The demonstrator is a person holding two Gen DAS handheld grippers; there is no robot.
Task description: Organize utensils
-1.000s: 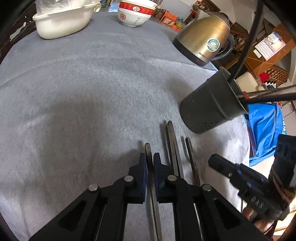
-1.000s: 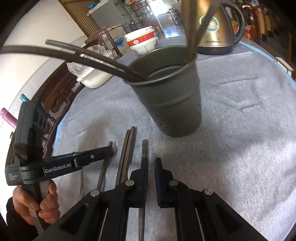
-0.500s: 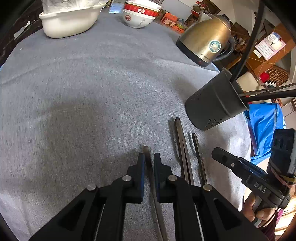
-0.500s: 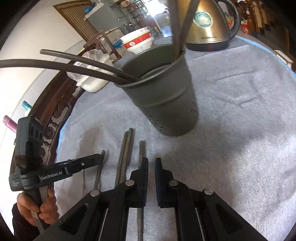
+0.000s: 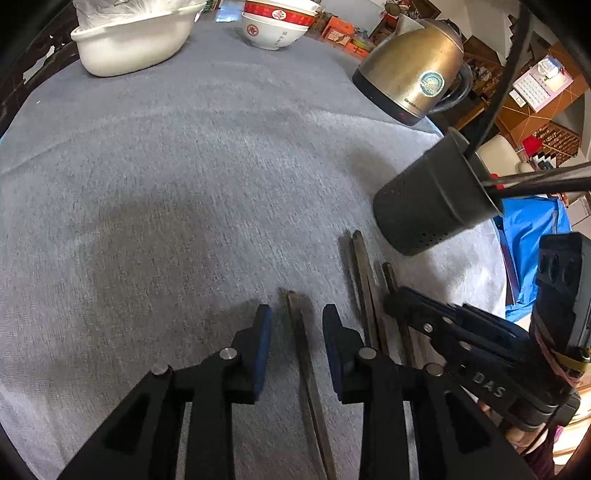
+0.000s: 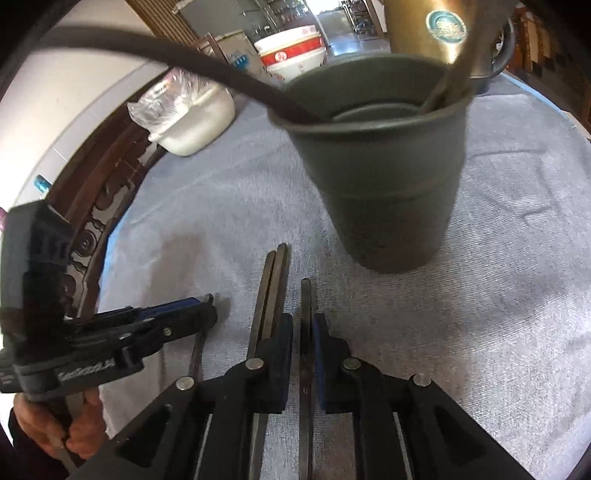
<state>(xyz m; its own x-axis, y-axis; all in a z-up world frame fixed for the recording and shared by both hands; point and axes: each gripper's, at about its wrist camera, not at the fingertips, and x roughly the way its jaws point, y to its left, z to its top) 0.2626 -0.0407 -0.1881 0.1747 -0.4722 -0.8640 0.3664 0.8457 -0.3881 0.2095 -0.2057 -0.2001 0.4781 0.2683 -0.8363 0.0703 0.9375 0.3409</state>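
Note:
Several dark chopsticks lie side by side on the grey tablecloth. My left gripper is open and straddles the leftmost chopstick, which lies on the cloth. A pair of chopsticks lies to its right. In the right wrist view my right gripper is nearly closed around a single chopstick, beside the pair. A dark green holder cup with several chopsticks in it stands just beyond; it also shows in the left wrist view.
A brass kettle stands at the far right of the table. A red-and-white bowl and a white tub sit at the far edge. A blue cloth hangs off the right side.
My left gripper has opened and let go of the leftmost chopstick. My right gripper has moved forward and now has a single chopstick between its fingers, nearer the holder cup.

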